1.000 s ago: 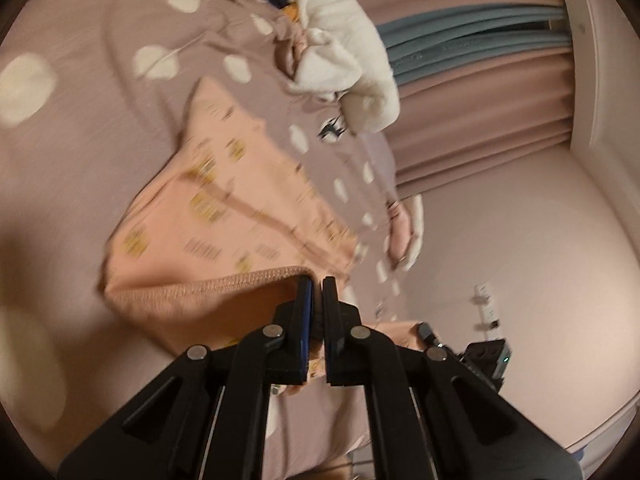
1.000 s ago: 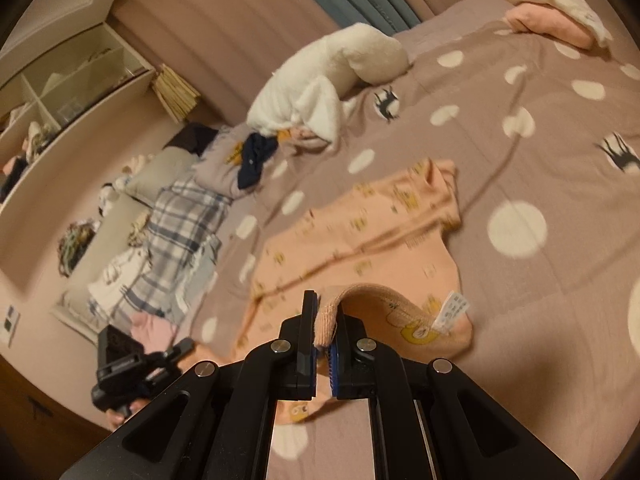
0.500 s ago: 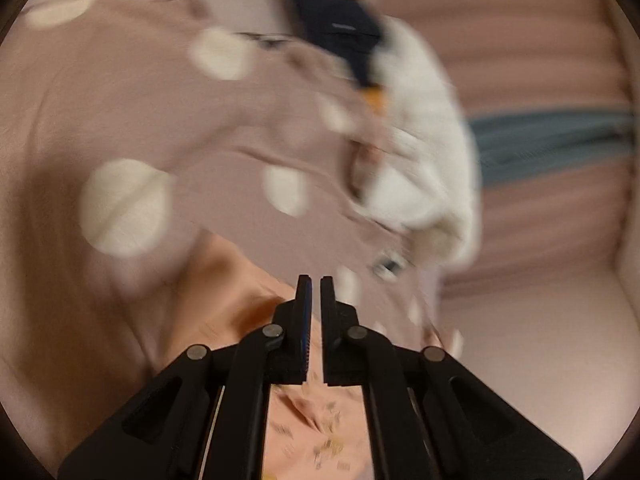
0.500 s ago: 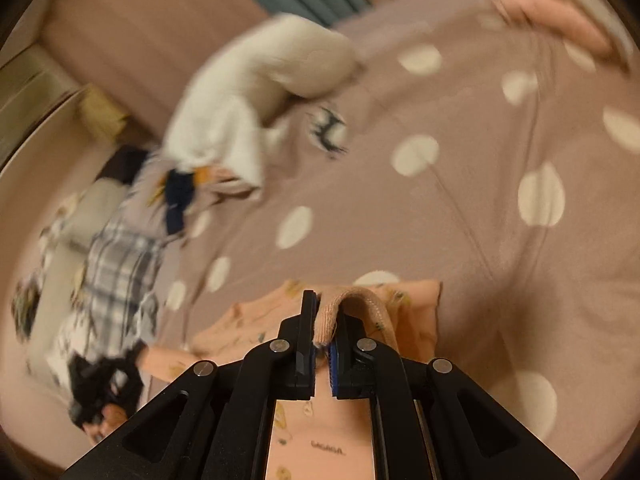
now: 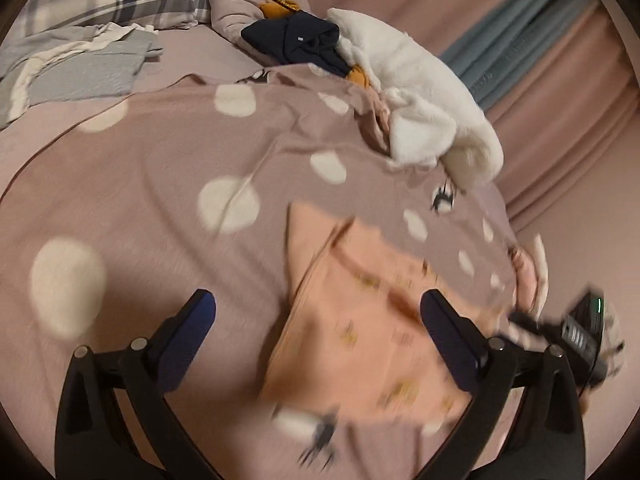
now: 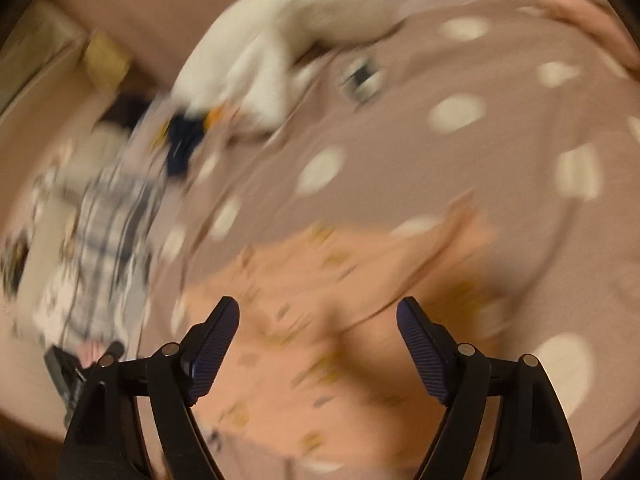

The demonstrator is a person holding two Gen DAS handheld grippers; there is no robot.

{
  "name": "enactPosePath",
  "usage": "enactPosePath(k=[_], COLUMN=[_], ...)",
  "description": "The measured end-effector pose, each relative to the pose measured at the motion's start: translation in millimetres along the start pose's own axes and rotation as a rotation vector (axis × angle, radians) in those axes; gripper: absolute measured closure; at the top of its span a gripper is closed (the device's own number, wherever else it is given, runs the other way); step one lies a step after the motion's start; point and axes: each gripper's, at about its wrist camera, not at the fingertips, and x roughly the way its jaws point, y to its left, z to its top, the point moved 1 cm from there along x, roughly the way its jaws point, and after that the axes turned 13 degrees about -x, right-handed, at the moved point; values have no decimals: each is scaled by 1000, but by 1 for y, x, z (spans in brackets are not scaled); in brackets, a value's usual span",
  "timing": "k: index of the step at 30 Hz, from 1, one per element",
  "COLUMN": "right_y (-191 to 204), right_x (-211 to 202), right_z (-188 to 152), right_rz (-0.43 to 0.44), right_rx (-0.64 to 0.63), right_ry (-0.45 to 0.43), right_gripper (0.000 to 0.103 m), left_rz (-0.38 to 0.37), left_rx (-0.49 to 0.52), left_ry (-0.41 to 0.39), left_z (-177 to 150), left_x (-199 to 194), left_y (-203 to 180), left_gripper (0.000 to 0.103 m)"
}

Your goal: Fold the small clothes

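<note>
Left wrist view: I see the left gripper spread wide, just opened, nothing clamped. Right gripper likewise. Soft peach printed garment lies folded on the dotted mauve bedspread.

- A bed under a mauve cover with pale dots.
- On it: a peach garment, a white fluffy garment, a navy garment, grey folded cloth.
</note>
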Motion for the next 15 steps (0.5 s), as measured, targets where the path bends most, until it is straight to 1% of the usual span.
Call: enactPosePath(k=[2, 4, 5, 7, 8, 9, 10, 12, 14, 15], right_y=[29, 55, 64, 69, 70, 71, 73, 79, 81, 81], right_x=[29, 61, 80, 107, 116, 121, 123, 125, 127, 126], right_z=[-8, -20, -23, -24, -23, -17, -7, 18, 45, 48], right_rz=[87, 145, 141, 124, 119, 105, 81, 46, 22, 30], right_rx=[-39, -76, -74, -47, -33, -29, -44, -83, -68, -51], right_ry=[73, 153, 191, 232, 230, 207, 172, 107, 45, 30], right_gripper=[21, 21, 21, 21, 21, 21, 21, 21, 21, 21], left_rz=[-32, -65, -60, -32, -39, -49, -65, -79, -72, -73], left_rx=[-11, -58, -79, -110, -101, -86, -74, -85, -93, -93], left_ry=[16, 4, 0, 20, 36, 46, 51, 49, 58, 62], left_z=[-18, -29, -32, -35, -36, -36, -36, -34, -30, -30], left_x=[-4, -3, -1, 1, 1, 0, -2, -4, -2, -1], left_y=[16, 35, 42, 54, 56, 57, 58, 61, 63, 64], left_gripper=[1, 1, 1, 1, 1, 1, 1, 1, 1, 1])
